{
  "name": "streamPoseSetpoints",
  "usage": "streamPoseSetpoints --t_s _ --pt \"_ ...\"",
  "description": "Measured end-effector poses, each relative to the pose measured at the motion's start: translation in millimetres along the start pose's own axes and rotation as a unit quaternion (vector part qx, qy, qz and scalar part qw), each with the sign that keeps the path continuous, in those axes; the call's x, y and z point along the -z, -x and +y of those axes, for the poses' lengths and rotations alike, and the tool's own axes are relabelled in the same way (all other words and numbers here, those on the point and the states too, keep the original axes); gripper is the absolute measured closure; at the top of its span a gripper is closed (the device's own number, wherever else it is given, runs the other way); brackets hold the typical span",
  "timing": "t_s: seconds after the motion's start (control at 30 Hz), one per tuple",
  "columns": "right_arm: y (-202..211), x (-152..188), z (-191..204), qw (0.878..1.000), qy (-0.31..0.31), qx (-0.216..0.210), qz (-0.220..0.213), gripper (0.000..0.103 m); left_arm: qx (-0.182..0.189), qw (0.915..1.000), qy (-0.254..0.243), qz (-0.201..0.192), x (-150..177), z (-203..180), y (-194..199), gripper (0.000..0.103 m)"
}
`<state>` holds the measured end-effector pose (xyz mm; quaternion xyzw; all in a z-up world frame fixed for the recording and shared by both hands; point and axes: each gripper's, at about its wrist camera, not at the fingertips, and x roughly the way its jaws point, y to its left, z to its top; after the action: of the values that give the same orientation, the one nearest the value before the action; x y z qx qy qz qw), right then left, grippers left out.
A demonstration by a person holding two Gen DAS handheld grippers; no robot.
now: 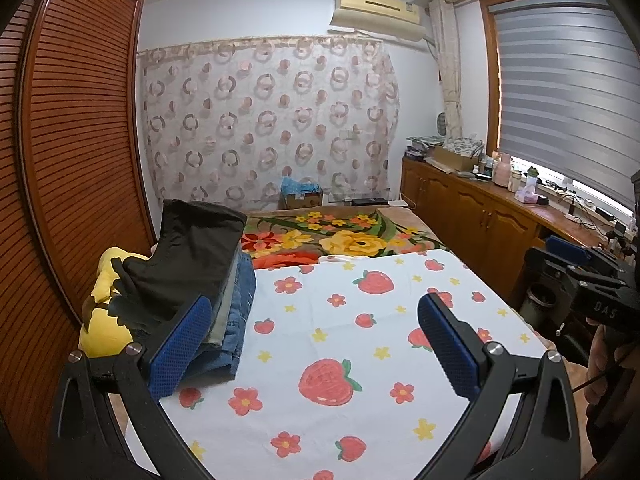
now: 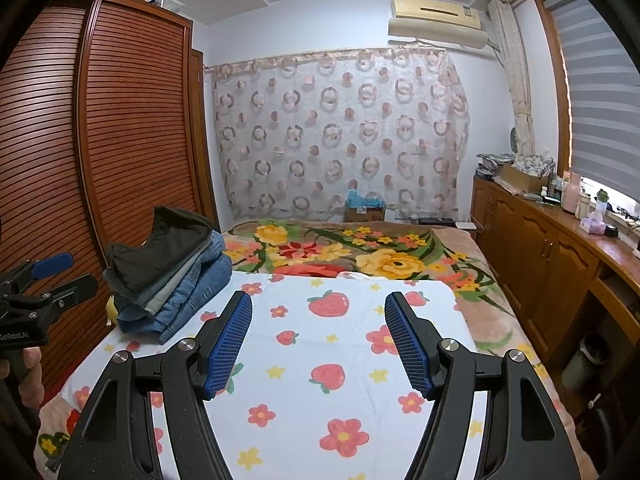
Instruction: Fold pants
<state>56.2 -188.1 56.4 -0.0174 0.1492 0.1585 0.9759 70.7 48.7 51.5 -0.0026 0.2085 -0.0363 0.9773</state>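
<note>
A stack of folded pants [image 1: 200, 280] [image 2: 168, 276] lies on the left side of the bed, black pants on top and blue jeans beneath. My left gripper [image 1: 316, 320] hovers open above the white strawberry-print sheet [image 1: 360, 340], its left pad just in front of the stack, nothing between its fingers. My right gripper [image 2: 320, 336] is open too, above the same sheet [image 2: 320, 360], to the right of the stack and apart from it. Each gripper shows at the edge of the other's view, held by a hand.
A yellow plush toy [image 1: 106, 308] lies left of the stack. A louvred wooden wardrobe [image 2: 100, 140] lines the left side of the bed. A floral blanket [image 2: 360, 256] covers the far half. Wooden cabinets [image 2: 560, 264] with clutter run along the right, under the window.
</note>
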Motion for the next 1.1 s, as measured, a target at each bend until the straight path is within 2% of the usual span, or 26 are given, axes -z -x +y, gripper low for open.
streamPoseSetpoints --t_s 1.1 --pt "-3.4 2.4 1.1 1.0 0.0 0.001 -0.003 0.032 -0.002 1.0 0.0 -0.001 0.3 -0.2 0.5 0.0"
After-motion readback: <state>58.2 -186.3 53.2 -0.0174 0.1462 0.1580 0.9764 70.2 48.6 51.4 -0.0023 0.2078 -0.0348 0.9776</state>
